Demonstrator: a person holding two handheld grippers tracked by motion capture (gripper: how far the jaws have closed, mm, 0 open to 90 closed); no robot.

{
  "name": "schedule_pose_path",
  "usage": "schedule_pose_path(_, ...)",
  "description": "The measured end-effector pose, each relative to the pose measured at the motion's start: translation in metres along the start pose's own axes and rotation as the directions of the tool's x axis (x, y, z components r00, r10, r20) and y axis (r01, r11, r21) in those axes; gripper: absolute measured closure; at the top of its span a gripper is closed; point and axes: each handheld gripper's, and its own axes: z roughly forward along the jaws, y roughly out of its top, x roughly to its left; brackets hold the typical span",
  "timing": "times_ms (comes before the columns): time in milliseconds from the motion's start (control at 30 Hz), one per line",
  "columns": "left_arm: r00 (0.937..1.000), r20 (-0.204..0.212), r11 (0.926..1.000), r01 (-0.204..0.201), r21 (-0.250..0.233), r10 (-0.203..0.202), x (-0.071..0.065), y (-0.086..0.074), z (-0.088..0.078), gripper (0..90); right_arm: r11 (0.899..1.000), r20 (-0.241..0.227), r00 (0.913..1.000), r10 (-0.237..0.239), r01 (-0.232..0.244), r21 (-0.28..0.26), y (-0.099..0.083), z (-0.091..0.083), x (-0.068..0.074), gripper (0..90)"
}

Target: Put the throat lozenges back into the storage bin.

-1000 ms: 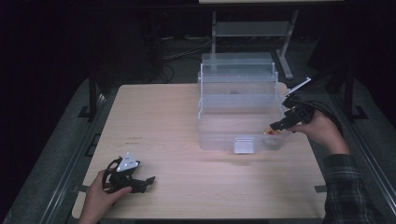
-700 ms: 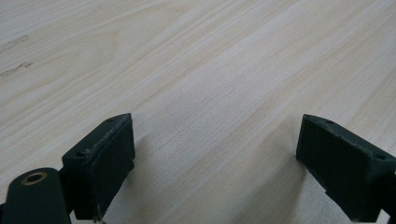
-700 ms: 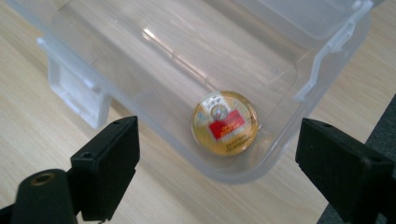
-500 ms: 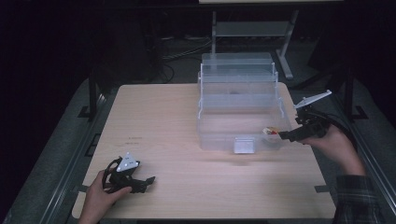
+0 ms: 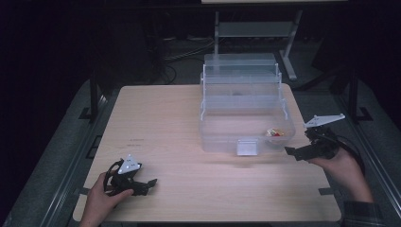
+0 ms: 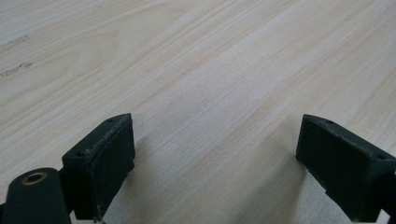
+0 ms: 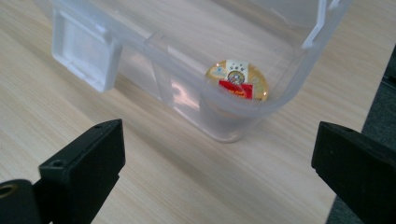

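Right gripper (image 5: 297,152) has just been opening, jaws wide and empty; the gold packet (image 7: 237,80) sits just beyond, inside the clear bin (image 5: 222,142)'s near-right corner.

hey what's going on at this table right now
A person holds a tool in each hand at a wooden table. The right tool has just opened its jaws, with nothing between them, beside the clear plastic box. A small gold-wrapped item lies in the box's near right corner. The left tool rests open on the table at the near left, holding nothing.
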Motion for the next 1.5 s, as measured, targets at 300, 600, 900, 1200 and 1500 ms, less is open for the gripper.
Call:
schedule_pose_path(300,1.0000,0.000,1.0000,-0.003,-0.001,0.003,0.000,0.000,0.000,10.7,0.999,-0.017,0.9991,0.038,-0.038,-0.029,-0.035,0.018,0.010,1.9)
schedule_pose_path(600,1.0000,0.000,1.0000,-0.006,0.002,0.006,0.000,0.000,0.000,10.7,0.993,-0.029,0.9969,0.073,-0.076,-0.087,-0.063,0.029,0.016,1.1)
schedule_pose_path(900,1.0000,0.000,1.0000,-0.006,0.003,0.006,0.000,0.000,0.000,10.7,0.989,-0.003,0.9966,0.082,-0.082,-0.121,-0.086,0.040,0.025,1.1)
schedule_pose_path(1200,1.0000,0.000,1.0000,-0.006,0.003,0.006,0.000,0.000,0.000,10.7,0.992,0.009,0.9973,0.073,-0.072,-0.099,-0.099,0.050,0.031,1.1)
schedule_pose_path(1500,1.0000,0.000,1.0000,-0.006,0.002,0.006,0.000,0.000,0.000,10.7,0.995,0.028,0.9974,0.066,-0.063,-0.082,-0.105,0.054,0.031,1.1)
